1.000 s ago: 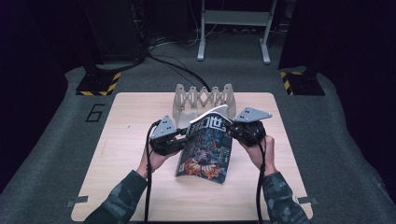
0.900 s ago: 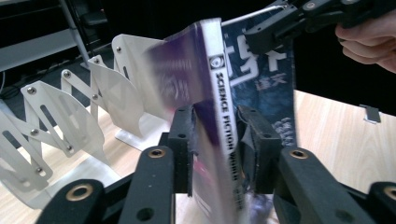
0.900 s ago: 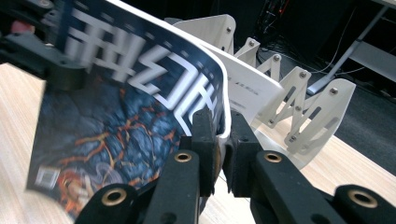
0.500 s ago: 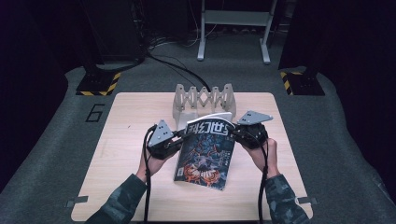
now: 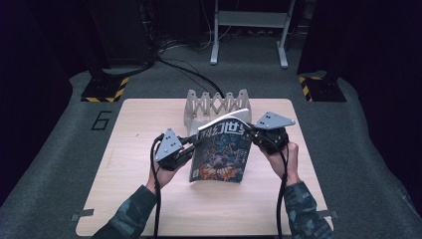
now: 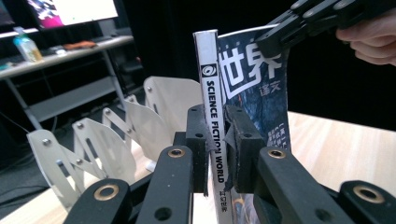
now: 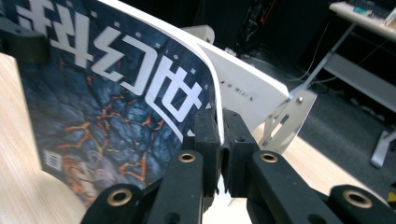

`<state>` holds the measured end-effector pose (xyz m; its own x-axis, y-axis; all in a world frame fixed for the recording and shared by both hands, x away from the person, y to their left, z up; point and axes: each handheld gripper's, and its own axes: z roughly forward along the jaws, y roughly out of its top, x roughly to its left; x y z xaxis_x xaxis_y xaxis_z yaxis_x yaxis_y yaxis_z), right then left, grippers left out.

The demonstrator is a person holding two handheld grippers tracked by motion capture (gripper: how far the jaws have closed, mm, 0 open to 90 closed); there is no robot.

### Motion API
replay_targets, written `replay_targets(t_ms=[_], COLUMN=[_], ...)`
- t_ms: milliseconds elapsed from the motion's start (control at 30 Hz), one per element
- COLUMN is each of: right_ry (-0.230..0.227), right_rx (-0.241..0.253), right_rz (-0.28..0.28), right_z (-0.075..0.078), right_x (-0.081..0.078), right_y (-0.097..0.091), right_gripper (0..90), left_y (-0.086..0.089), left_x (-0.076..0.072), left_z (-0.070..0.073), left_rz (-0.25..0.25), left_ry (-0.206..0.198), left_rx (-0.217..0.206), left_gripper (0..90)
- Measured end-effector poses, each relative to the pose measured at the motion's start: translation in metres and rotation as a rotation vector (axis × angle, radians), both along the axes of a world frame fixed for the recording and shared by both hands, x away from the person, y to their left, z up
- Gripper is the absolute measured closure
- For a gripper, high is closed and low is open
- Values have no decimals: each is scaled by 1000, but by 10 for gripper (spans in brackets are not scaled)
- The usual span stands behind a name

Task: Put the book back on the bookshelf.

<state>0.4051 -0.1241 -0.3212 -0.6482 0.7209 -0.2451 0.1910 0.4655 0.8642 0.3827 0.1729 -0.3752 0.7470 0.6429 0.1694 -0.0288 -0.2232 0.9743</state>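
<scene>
Both tools clamp a dark-covered science-fiction magazine (image 5: 221,152) held above mid-table: the left gripper (image 6: 215,151) pinches its white spine, the right gripper (image 7: 219,144) its far-right cover edge, near the white accordion rack (image 5: 217,105).

High view: fixed above the near side, facing forward and down over the whole table (image 5: 124,199). Left gripper view: low and close, sighting along the jaws at the magazine (image 6: 212,93) spine, toward the folding rack (image 6: 116,130). Right gripper view: equally close, aimed at the cover's opposite edge. Shared by all three: magazine and rack. Left gripper view also catching the right gripper (image 6: 280,37).
</scene>
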Motion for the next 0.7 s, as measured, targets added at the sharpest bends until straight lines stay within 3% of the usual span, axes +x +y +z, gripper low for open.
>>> replay_targets(t_ms=[133,233,333,500,567,700], right_ry=[-25,-20,-23,-24,-36,-43], right_rx=[-7,-14,-11,2,-5,-5], right_rz=[23,42,66,74,85,89], right_z=[8,6,2,2,3,3], right_x=[-3,-3,-2,-2,-3,-5], right_y=[5,8,9,13,13,15], right_gripper=[862,862,863,864,863,863], left_y=[8,13,15,8,4,-4], left_x=[1,2,6,13,16,22], left_z=[-8,-13,-9,8,14,22], left_rz=[-6,-21,-76,-144,-152,-118], left_ry=[28,56,106,115,124,132], left_rx=[-34,-51,-59,-17,8,51], left_gripper=[809,807,790,694,665,626])
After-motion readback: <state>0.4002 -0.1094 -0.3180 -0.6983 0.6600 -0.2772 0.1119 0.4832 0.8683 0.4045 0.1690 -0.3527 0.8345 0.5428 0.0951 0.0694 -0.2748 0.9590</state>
